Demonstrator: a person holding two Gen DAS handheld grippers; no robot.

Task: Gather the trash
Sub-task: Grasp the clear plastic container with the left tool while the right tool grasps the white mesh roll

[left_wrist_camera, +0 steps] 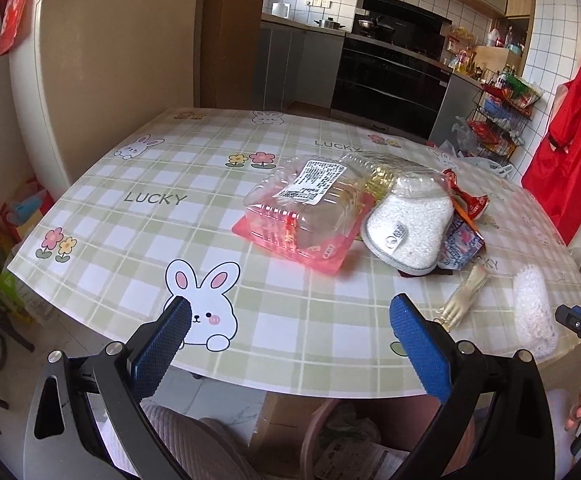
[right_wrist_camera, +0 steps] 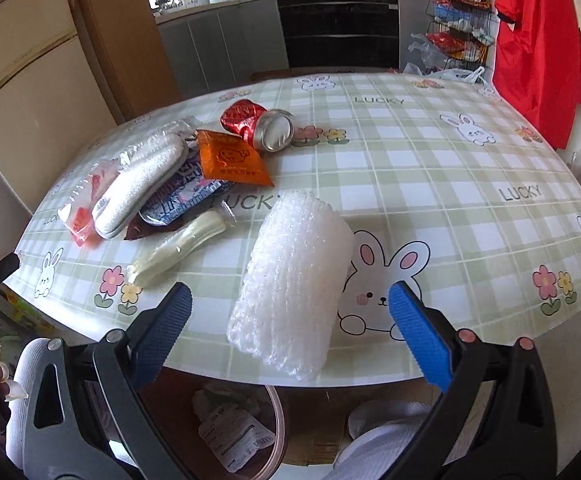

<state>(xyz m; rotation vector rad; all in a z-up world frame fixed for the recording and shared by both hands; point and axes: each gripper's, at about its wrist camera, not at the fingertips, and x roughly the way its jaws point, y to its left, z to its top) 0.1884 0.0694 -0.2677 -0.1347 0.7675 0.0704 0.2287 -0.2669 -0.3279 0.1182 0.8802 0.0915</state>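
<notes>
left gripper (left_wrist_camera: 290, 338): two blue fingers (left_wrist_camera: 420, 350) with knurled pads, mounted on black curved arms; silver round screw heads at pivots; grey plate with slotted cutouts behind. right gripper (right_wrist_camera: 290, 322): same blue textured fingers (right_wrist_camera: 420, 340), black arms, grey plate; pivot screws look pinkish on one side, silver on other. bare skin of fingertips at frame edges. white ribbed sleeve low in right wrist view.

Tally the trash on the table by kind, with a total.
Clear plastic clamshell box: 1
White slipper in plastic: 1
Crushed red can: 1
Orange sachet: 1
Blue printed wrapper: 1
Clear tube wrapper: 1
White foam net sleeve: 1
Total: 7
</notes>
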